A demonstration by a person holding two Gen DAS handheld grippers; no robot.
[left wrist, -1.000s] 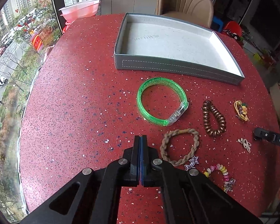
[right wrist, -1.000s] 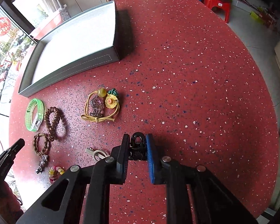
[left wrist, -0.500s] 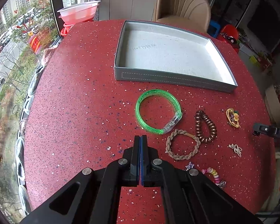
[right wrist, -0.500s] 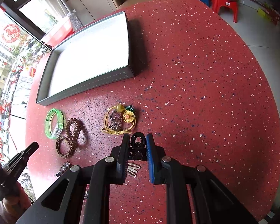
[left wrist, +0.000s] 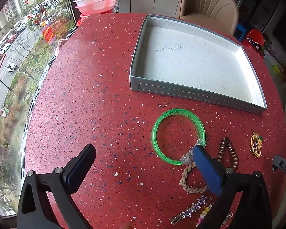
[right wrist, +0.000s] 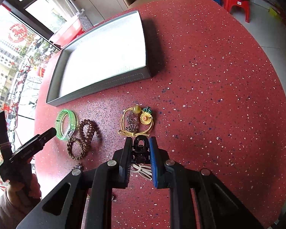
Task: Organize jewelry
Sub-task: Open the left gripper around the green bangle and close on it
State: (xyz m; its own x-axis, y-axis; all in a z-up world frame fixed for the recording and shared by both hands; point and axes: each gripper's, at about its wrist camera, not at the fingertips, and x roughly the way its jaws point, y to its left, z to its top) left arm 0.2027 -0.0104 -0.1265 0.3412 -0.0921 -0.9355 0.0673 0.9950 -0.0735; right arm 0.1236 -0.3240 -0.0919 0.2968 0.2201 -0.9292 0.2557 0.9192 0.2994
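On the red speckled table, my left gripper (left wrist: pixel 143 152) hangs with its jaws opening wide and nothing gripped. Its right finger (left wrist: pixel 206 168) hovers over the clear clasp of the green bangle (left wrist: pixel 178 136), which lies flat just in front of the grey tray (left wrist: pixel 181 92). My right gripper (right wrist: pixel 140 143) is shut on a black claw hair clip (right wrist: pixel 141 147), held above the table just short of the yellow cord charm with a sunflower (right wrist: pixel 135 122). The tray (right wrist: pixel 104 86) has nothing in it.
A brown coil tie (left wrist: pixel 228 152), a braided bracelet (left wrist: pixel 188 179), a star clip (left wrist: pixel 192 208) and coloured beads (left wrist: pixel 204 213) lie near the front edge. A white clip (right wrist: pixel 141 169) lies under the right gripper. Pink bowls (left wrist: pixel 97 2) and a beige chair (left wrist: pixel 206 2) stand behind the table.
The left jaws have gone from shut to wide open, and the left gripper has shifted left of the bangle. The right gripper still holds the black clip, now closer to the sunflower charm.
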